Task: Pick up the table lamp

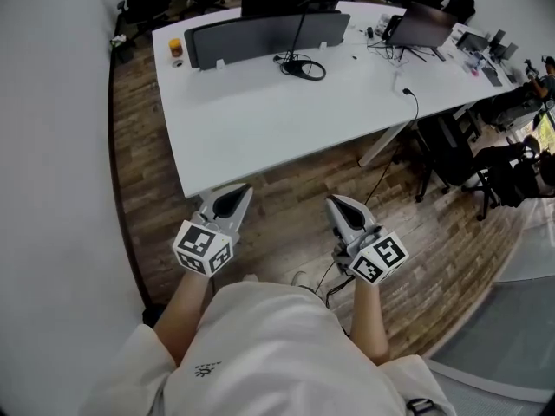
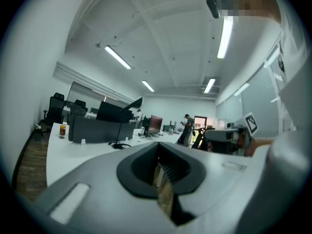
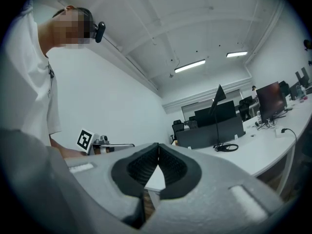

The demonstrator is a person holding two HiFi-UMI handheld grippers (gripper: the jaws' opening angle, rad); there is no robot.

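While both were held short of the white surface [image 1: 260, 120] in the head view, the left hand-held gripper [image 1: 236, 199] and right hand-held gripper [image 1: 341, 204] hung over the wood floor [image 1: 286, 189], and the black table lamp [image 1: 303, 63] stood upright towards the far side, near a dark partition [image 1: 260, 37]. The left gripper view showed its jaws pressed together on nothing, with the lamp well ahead. The right gripper view likewise showed jaws closed and empty, the lamp well apart on the surface.
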